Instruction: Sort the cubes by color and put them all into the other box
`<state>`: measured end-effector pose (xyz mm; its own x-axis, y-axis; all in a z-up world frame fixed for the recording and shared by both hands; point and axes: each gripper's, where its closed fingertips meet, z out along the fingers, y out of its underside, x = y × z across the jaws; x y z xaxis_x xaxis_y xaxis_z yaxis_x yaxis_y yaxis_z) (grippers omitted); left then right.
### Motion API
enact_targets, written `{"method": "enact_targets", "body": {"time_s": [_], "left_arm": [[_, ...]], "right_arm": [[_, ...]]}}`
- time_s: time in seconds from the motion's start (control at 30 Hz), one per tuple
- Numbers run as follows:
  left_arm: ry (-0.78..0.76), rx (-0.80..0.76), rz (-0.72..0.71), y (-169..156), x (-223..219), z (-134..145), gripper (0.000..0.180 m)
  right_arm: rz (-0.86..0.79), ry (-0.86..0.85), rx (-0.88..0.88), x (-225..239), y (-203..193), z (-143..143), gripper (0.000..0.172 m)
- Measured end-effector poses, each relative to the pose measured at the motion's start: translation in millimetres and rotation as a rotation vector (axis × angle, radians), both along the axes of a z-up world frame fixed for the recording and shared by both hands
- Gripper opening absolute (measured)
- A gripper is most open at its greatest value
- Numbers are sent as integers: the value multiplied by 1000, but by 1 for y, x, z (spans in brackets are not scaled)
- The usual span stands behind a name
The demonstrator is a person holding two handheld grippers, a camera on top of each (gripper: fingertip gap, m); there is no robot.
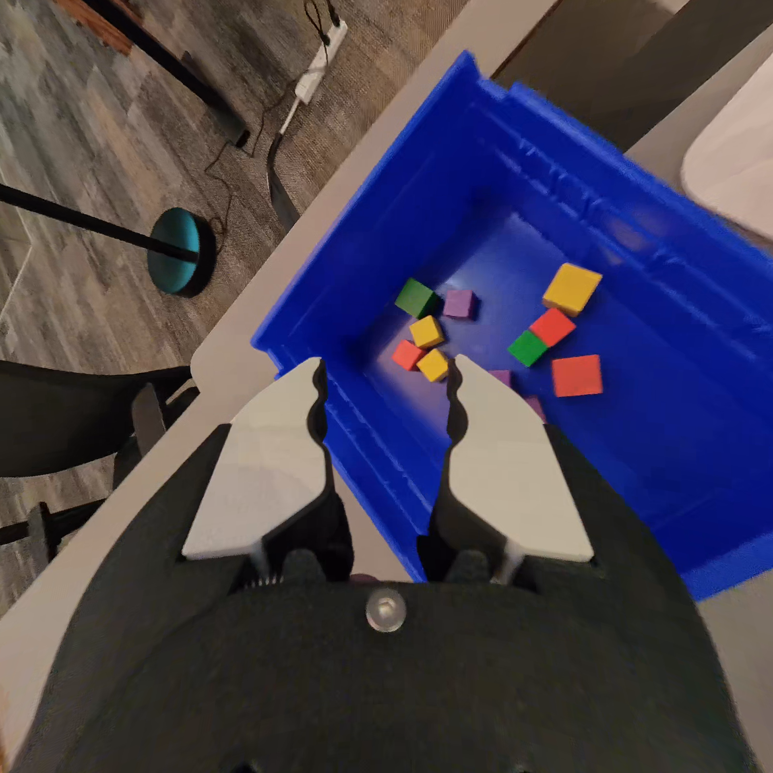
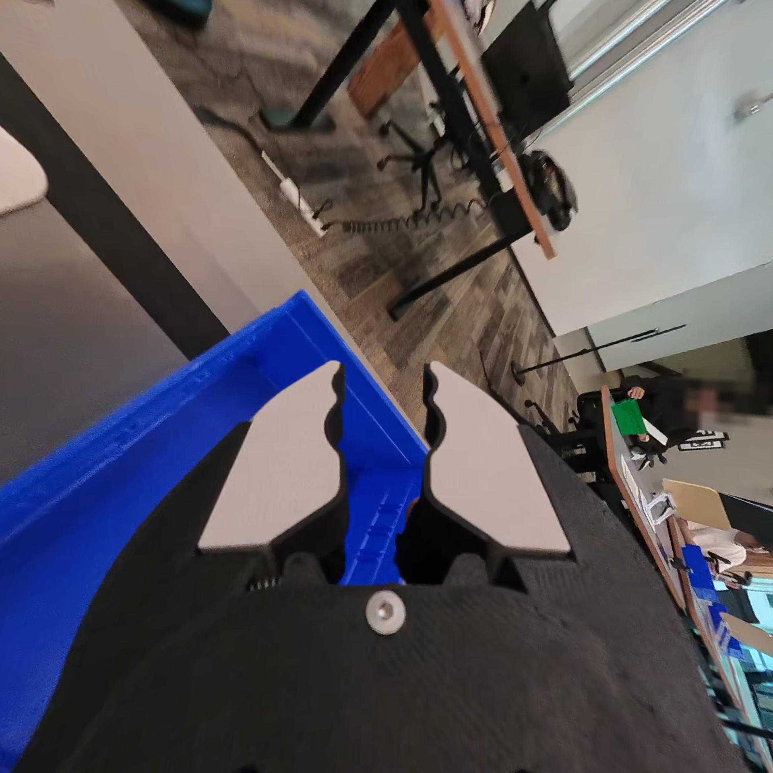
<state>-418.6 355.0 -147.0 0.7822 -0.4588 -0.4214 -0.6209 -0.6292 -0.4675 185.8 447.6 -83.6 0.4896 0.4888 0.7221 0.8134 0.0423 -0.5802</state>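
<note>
Cubes (image 1: pixel 426 331) lie scattered on the floor of the blue box (image 1: pixel 627 196), which fills the centre and right of your left wrist view, and they're mixed, not sorted: a green cube (image 1: pixel 415 297) and a purple cube (image 1: pixel 459 303) sit side by side toward the middle, two small yellows and a small red one (image 1: pixel 406 354) bunch up just below them, and over to the right a big yellow cube (image 1: pixel 571 287) touches a red cube (image 1: pixel 552 326), which touches another green (image 1: pixel 527 348), with a large red cube (image 1: pixel 577 375) a little lower. Two more purples peek out from behind your right-hand finger. Your left gripper (image 1: pixel 387 368) hangs over the box's near corner with its jaws wide apart and nothing between them; the lower small yellow cube (image 1: pixel 433 364) sits beyond the tips, not gripped. Over in the right wrist view, your right gripper (image 2: pixel 384 372) has its jaws parted too, holding nothing, poised above the box's rim (image 2: pixel 293 318) in the lower left, with the pale surface (image 2: pixel 146 138) running off toward the upper left and patterned carpet (image 2: pixel 418 267) beyond.
</note>
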Motion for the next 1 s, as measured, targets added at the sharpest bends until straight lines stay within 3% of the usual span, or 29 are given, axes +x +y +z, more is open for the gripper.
{"method": "enact_targets", "body": {"time_s": [0.23,0.4,0.73,0.87,1.0], "left_arm": [[-243,209,21,-2,55,33,49],[-266,333,-20,9,78,60,48],[-318,372,78,5,52,20,48],[-344,205,144,0,36,-17,52],[-335,82,173,-14,32,-37,53]], "right_arm": [[81,177,124,-24,-47,35,29],[159,188,187,-37,-66,48,28],[170,298,202,-24,-66,38,27],[186,357,183,-32,-67,41,26],[190,392,177,-43,-73,46,27]]}}
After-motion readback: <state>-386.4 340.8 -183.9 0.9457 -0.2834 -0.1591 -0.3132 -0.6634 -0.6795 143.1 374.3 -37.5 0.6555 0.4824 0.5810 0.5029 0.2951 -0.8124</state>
